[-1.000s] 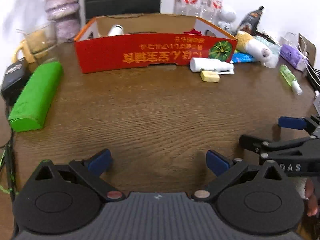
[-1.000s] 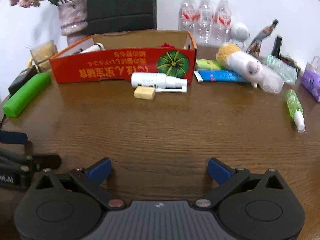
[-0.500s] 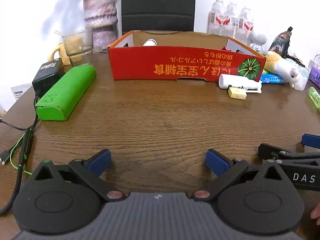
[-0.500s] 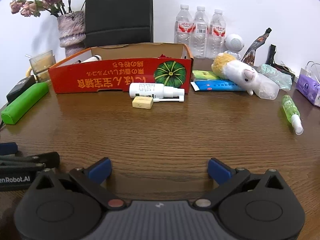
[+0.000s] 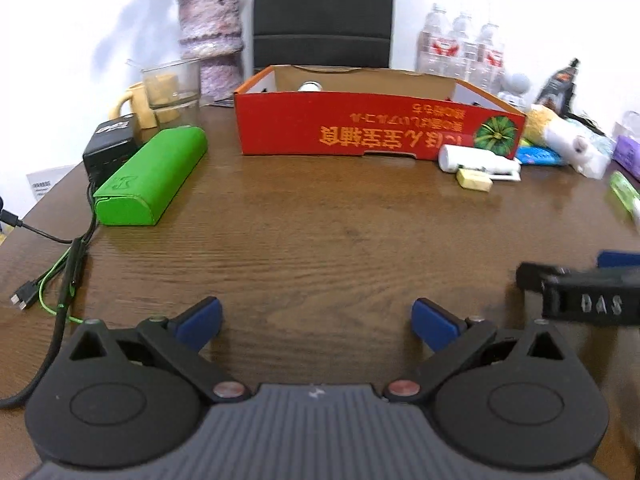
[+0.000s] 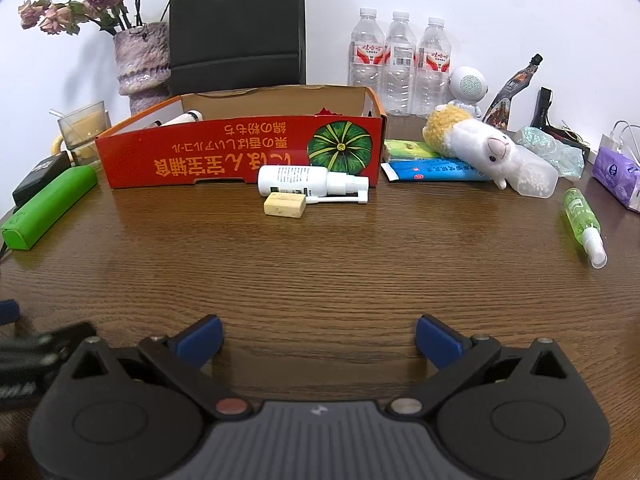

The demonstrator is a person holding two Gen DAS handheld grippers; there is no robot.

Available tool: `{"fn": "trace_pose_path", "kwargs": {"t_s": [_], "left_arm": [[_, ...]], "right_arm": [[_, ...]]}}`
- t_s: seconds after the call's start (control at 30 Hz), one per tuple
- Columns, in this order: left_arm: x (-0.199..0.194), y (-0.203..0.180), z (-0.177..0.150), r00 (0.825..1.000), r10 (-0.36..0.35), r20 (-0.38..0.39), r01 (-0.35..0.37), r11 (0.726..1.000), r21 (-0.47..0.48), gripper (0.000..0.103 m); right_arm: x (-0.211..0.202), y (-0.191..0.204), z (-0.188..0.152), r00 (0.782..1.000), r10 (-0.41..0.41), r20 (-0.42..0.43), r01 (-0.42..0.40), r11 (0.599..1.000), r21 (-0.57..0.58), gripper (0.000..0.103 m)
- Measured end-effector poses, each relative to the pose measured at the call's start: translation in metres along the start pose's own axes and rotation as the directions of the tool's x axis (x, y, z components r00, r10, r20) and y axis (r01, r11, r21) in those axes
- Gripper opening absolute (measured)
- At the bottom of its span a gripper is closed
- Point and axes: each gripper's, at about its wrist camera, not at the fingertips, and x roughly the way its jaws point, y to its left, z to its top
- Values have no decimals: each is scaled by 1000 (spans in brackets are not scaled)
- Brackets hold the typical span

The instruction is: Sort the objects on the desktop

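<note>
Left wrist view: red box (image 5: 376, 128) shifted right; fingers (image 5: 198, 320) unchanged, spread.

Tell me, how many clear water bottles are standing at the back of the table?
3: the left water bottle, the middle water bottle and the right water bottle stand upright in a row behind the red box. More could be hidden.

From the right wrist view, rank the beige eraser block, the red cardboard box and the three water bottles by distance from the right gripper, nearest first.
Measured from the right gripper, which is open:
1. Beige eraser block, on the table ahead, slightly left of centre.
2. Red cardboard box, just behind the block, ahead and left.
3. Water bottles, standing at the back by the wall, ahead and right.
</note>
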Motion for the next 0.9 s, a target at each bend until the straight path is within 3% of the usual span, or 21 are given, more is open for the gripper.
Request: {"fn": "trace_pose_path", "kwargs": {"t_s": [0.2,0.9], "left_arm": [[18,-10,15,999,44,-2,-44,998,-35,103],[24,-11,20,999,44,-1,-44,998,-38,103]], "right_arm": [[0,0,0,1000,1,0,-1,1000,-1,103],[-1,0,0,1000,1,0,-1,1000,-1,103]]}}
